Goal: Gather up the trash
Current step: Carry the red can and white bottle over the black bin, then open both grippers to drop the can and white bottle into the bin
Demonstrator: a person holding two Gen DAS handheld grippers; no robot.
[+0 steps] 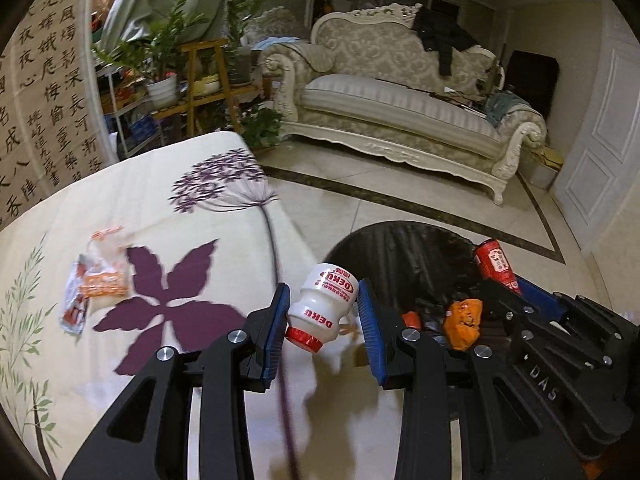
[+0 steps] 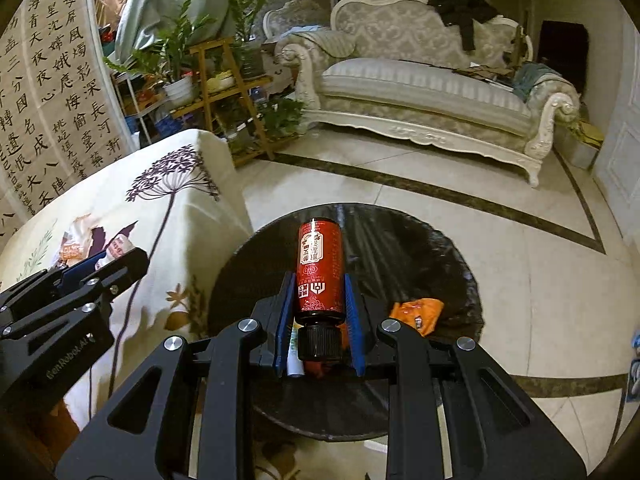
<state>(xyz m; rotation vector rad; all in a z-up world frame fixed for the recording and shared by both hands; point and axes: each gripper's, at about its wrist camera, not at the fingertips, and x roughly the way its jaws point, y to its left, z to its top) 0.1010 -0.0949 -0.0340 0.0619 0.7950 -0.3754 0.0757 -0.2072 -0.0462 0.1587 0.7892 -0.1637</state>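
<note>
My left gripper (image 1: 325, 312) is shut on a small white bottle with red print and a red cap (image 1: 324, 308), held at the table's edge beside the black-lined trash bin (image 1: 400, 248). My right gripper (image 2: 318, 320) is shut on a red bottle with a black cap (image 2: 320, 268) and holds it over the bin (image 2: 400, 248). The red bottle (image 1: 496, 266) and right gripper (image 1: 532, 296) also show in the left wrist view. Orange crumpled trash (image 2: 416, 312) lies inside the bin. An orange-and-white wrapper (image 1: 94, 280) lies on the floral tablecloth (image 1: 168, 208).
The table with the floral cloth (image 2: 168, 200) stands left of the bin. A cream sofa (image 1: 400, 112) is across the tiled floor, a plant shelf (image 1: 200, 80) at the back left, a white door (image 1: 608, 152) at the right.
</note>
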